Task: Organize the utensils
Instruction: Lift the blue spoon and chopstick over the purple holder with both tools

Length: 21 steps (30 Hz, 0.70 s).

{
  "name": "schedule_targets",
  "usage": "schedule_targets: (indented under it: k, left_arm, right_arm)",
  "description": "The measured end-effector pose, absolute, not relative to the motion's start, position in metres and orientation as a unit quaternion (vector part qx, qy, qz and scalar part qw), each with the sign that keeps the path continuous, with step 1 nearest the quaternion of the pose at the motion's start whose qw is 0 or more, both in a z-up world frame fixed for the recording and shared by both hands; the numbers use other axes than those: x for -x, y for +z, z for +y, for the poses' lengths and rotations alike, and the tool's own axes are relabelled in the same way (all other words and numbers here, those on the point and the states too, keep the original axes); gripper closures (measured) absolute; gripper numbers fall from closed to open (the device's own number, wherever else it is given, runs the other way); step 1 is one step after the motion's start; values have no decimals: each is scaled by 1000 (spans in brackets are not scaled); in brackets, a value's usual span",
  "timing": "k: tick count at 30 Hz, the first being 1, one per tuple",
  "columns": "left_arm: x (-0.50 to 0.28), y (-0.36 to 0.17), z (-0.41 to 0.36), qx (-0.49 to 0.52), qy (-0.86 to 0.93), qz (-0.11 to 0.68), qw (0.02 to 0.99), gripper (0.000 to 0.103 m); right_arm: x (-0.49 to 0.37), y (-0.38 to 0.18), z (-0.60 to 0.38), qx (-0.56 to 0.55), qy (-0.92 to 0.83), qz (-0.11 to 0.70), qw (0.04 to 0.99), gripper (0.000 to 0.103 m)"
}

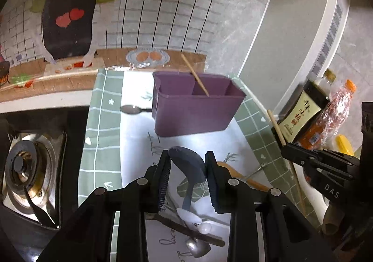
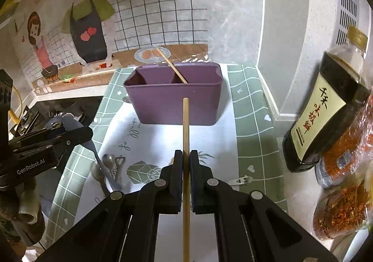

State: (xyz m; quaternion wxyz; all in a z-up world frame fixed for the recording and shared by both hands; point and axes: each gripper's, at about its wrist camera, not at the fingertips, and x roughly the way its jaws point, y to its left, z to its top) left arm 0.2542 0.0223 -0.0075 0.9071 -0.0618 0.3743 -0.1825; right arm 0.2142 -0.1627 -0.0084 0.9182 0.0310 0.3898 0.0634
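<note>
Sauce bottle (image 2: 326,108) right of purple caddy (image 2: 173,101), stove burner (image 1: 25,168) left

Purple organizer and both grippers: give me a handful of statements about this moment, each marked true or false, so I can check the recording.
1. The right gripper is shut on a wooden chopstick. True.
2. The purple organizer is empty. False: one chopstick already leans in a compartment.
3. The left gripper holds a dark blue spoon between its fingers. True.
4. The organizer lies tipped on its side. False: it stands upright on the green checked mat.
5. A dark sauce bottle stands to the right of the mat. True.
6. The gas burner is to the right of the organizer. False: it is on the left.
</note>
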Motion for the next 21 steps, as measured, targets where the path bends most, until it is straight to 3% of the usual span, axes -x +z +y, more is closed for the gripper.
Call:
schedule_targets:
  k: [5,12,16,21]
  left_arm:
    - [-265,52,21,62,-212,334,916,72]
    - [-293,177,22,65,-225,207,950,72]
    - [-319,188,19,67,-211,196,955,72]
    - [-359,162,12,69,-193,227,952,72]
  right_arm:
    - [-218,30,-163,-31,70,349,934,97]
    - [-244,165,-170,0,79,167,983,97]
    - [-277,182,-178,-25,101,125,987,97]
    - [-325,159,-180,-45,107,132,984,97]
